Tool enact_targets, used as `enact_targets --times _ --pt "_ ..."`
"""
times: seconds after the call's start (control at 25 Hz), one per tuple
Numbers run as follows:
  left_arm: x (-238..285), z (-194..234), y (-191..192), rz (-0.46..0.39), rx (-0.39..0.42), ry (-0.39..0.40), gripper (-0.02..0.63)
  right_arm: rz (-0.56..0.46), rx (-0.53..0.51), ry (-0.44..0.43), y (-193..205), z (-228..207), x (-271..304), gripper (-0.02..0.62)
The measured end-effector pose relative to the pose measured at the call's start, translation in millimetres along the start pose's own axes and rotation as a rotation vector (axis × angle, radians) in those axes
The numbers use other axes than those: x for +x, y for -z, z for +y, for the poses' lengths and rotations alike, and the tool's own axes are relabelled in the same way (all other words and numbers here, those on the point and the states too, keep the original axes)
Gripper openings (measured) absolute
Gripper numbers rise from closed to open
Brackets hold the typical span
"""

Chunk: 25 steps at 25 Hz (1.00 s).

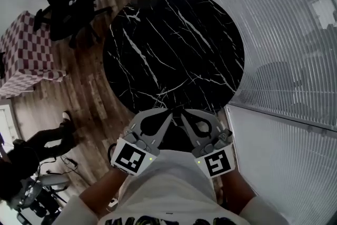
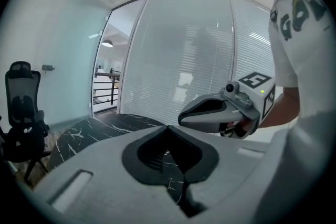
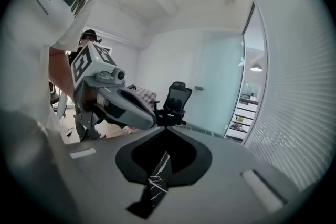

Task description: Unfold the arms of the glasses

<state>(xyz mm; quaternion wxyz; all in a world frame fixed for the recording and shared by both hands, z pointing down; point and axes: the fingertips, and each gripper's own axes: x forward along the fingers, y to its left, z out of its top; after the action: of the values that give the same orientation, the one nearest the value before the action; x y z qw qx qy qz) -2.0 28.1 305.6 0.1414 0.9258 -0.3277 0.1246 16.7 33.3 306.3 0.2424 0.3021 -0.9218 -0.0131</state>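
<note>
Hovering at the near rim of the black marble table (image 1: 174, 50), left gripper (image 1: 169, 112) and right gripper (image 1: 182, 113) have jaws together, empty; glasses appear in no view, so closed jaws risk a blind, fruitless reach.

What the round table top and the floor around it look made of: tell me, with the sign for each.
Table top: looks like black marble or a marble-look slab; white veins cross a dark, smooth face. Stone or print cannot be told.
Floor: wood or wood-look planks, brown, with board seams and grain showing; low sheen.
</note>
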Motion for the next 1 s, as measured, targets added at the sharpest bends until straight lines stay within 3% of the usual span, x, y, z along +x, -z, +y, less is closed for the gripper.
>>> enact_targets --times 0.24,1.0 --pt "8.6 6.1 28.9 0.070 -0.006 0.008 0.003 0.045 0.016 -0.076 25.3 3.3 11.8 0.002" --pt "46.8 48.6 140.1 0.319 -0.051 -0.013 0.018 0.221 -0.120 -0.302 137.2 17.4 73.2 0.003"
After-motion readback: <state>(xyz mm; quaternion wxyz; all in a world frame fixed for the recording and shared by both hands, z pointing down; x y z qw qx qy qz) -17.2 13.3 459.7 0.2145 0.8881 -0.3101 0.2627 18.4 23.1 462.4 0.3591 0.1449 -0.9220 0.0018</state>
